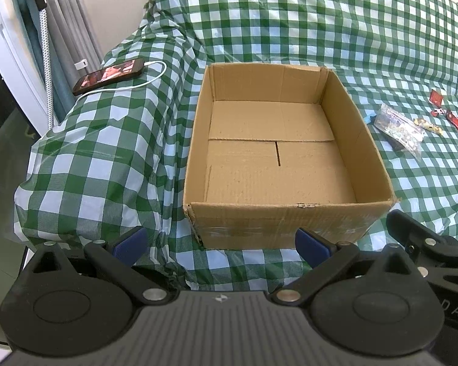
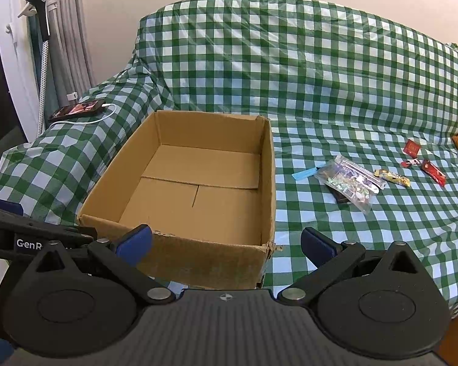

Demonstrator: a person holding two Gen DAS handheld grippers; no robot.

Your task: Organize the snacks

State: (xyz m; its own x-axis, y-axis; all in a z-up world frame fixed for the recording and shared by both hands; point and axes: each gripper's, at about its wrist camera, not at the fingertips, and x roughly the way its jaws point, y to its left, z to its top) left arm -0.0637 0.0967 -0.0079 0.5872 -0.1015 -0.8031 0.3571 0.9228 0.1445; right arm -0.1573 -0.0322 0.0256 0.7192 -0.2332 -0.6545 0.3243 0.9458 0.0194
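**Empty box waits, snacks lie beside it**

The cardboard box [image 2: 198, 183] sits open and empty on the checked cover [image 2: 320, 91], likely as the bin for collecting. The snacks, a clear packet [image 2: 348, 180] and small red wrappers [image 2: 432, 167], lie scattered well to its right. The left tool [image 1: 221, 244] and right tool [image 2: 226, 244] both hang spread and hold nothing, facing the box's near wall.
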